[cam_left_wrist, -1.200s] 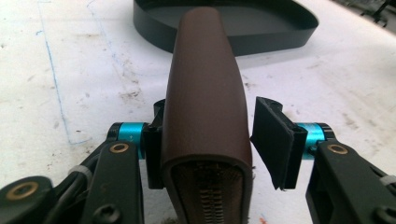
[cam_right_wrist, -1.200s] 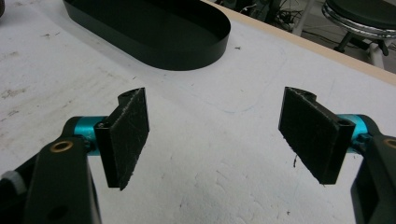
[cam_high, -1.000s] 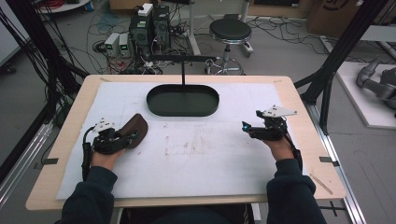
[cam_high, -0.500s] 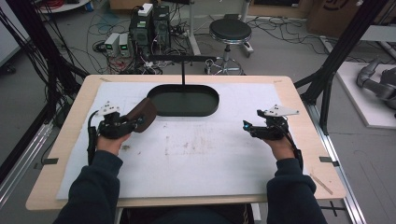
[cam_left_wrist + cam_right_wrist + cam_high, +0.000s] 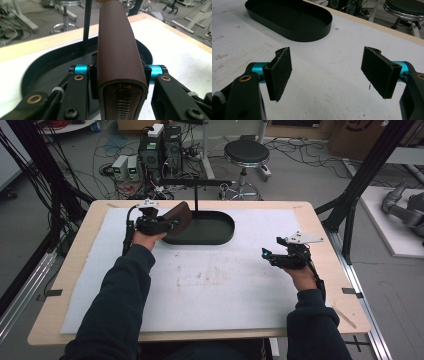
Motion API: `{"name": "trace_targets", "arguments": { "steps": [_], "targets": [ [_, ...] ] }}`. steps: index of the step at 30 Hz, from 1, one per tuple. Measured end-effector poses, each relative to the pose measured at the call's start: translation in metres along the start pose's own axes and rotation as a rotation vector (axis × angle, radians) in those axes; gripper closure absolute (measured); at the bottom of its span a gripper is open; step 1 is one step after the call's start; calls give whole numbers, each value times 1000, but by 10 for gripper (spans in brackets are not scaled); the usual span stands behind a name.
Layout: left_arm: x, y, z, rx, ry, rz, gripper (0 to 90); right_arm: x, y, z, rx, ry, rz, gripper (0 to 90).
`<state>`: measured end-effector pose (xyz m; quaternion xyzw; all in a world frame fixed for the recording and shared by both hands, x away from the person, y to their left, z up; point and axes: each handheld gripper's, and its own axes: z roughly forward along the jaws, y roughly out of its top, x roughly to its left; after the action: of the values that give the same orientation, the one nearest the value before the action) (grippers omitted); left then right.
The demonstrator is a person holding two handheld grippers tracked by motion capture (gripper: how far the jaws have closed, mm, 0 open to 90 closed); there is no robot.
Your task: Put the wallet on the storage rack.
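One brown zippered pouch point(image 5: 117, 50), clamped between my left gripper point(image 5: 167, 224) jaws, now hangs over the near-left rim of the single black oval tray point(image 5: 220, 232), carried up from the mat; a drop looks imminent. My right gripper point(image 5: 329, 72) gapes wide, empty.

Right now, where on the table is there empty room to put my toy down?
The big white mat is bare between the two hands, in front of the black oval tray. The tray's right half looks bare too. It is crowded at the tray's left end, where the left gripper holds a brown zip pouch, and near the open right gripper.
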<state>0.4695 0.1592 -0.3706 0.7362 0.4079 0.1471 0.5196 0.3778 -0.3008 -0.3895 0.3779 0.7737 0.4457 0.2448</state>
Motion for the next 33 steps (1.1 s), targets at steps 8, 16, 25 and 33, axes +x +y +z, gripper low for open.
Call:
{"name": "trace_targets", "arguments": {
  "steps": [8, 16, 25, 33],
  "targets": [
    [14, -8, 39, 46, -1, -77, 644, -3, -3, -1, 1, 1, 13, 250],
    [16, -14, 63, 89, -16, -101, 636, -3, -4, 0, 8, -2, 13, 250],
    [27, -12, 54, 62, 104, -128, 486, -3, -5, -1, 13, -6, 14, 250],
    [33, -3, 27, 26, 158, -137, 475, -1, -4, -2, 8, -6, 4, 250]
  ]
}}
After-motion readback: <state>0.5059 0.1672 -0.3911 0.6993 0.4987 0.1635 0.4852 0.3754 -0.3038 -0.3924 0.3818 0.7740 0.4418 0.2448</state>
